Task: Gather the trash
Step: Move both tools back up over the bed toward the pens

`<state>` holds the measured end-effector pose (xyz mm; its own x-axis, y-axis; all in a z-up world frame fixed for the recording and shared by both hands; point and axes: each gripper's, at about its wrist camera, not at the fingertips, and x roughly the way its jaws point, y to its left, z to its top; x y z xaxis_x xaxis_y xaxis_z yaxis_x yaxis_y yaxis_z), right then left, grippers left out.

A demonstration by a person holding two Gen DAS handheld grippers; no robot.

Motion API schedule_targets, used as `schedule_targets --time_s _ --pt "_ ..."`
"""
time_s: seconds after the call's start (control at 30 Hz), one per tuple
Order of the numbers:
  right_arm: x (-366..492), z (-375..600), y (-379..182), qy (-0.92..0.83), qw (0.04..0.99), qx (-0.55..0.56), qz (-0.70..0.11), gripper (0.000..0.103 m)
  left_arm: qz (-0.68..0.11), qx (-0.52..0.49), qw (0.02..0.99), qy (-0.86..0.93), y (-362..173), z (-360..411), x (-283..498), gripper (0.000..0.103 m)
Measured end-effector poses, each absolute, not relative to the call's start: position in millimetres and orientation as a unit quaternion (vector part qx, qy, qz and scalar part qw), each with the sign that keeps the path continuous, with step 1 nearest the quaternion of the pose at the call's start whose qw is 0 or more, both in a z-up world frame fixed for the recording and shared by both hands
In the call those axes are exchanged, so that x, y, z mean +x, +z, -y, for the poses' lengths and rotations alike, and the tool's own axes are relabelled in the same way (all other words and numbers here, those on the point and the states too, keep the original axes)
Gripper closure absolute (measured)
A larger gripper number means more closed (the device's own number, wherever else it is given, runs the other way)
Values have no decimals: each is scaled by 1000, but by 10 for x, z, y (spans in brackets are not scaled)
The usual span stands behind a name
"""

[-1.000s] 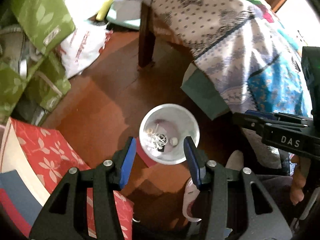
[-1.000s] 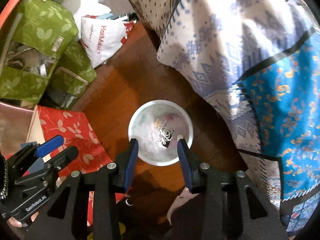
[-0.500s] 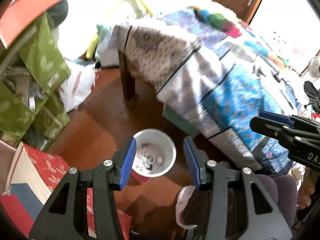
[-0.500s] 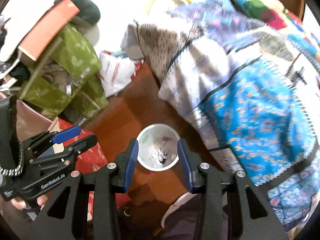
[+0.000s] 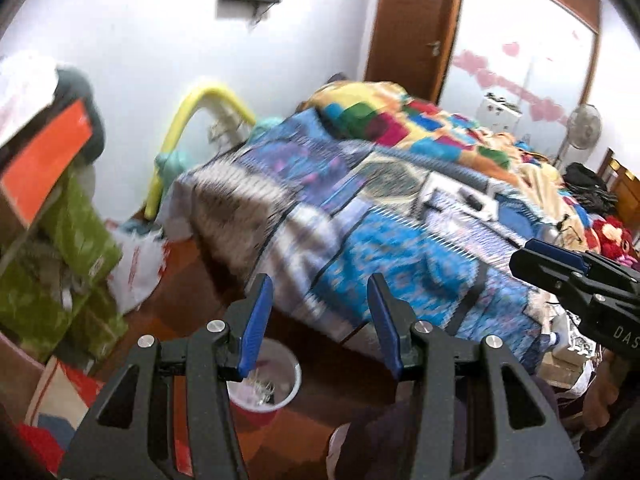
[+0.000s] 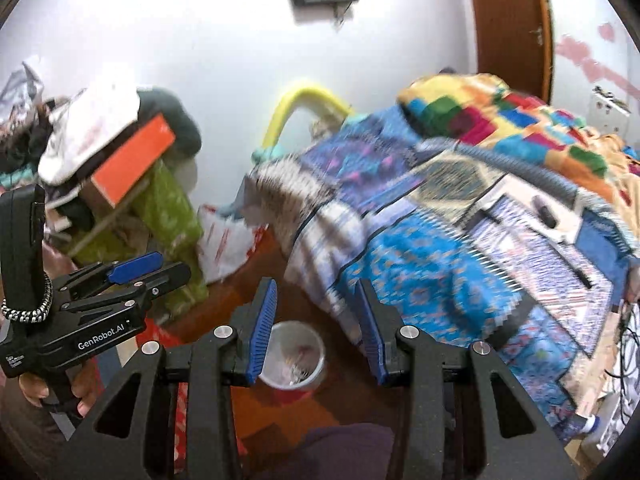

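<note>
A small red bin [image 5: 276, 384] with a pale inside stands on the wooden floor beside the bed, with bits of trash in it. It lies low in both views [image 6: 296, 354], far below the grippers. My left gripper [image 5: 320, 292] is open with nothing between its blue pads and points over the bed's edge. My right gripper [image 6: 318, 292] is also open and holds nothing. Each gripper shows in the other's view: the right gripper [image 5: 532, 252] at the right edge, the left gripper [image 6: 160, 264] at the left, held by a hand [image 6: 36, 388].
A bed with a colourful patchwork quilt [image 5: 400, 208] fills the right, with a white flat box [image 5: 460, 196] on it. Green bags [image 5: 80, 240], an orange box [image 6: 132, 156] and a white plastic bag [image 5: 136, 264] pile up on the left. A door [image 5: 412, 28] stands behind.
Both grippers have risen and tipped upward. The bin has shrunk and slid to the bottom of both views, and the bed, wall and door have come into sight. The jaws kept their gap.
</note>
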<state>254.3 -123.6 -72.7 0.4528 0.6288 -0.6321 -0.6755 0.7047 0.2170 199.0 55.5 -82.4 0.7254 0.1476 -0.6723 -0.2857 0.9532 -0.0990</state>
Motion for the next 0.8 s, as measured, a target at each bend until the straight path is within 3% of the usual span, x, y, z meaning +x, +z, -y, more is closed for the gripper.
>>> schedule_targets --time_s 0.4,0.8 --pt "2903 2182 -607 288 902 -22 -323 66 -346 -35 937 39 -683 459 2929 48" --pt "3595 2903 -932 208 909 10 -362 65 -397 -23 917 -36 -1142 1030 4093 47"
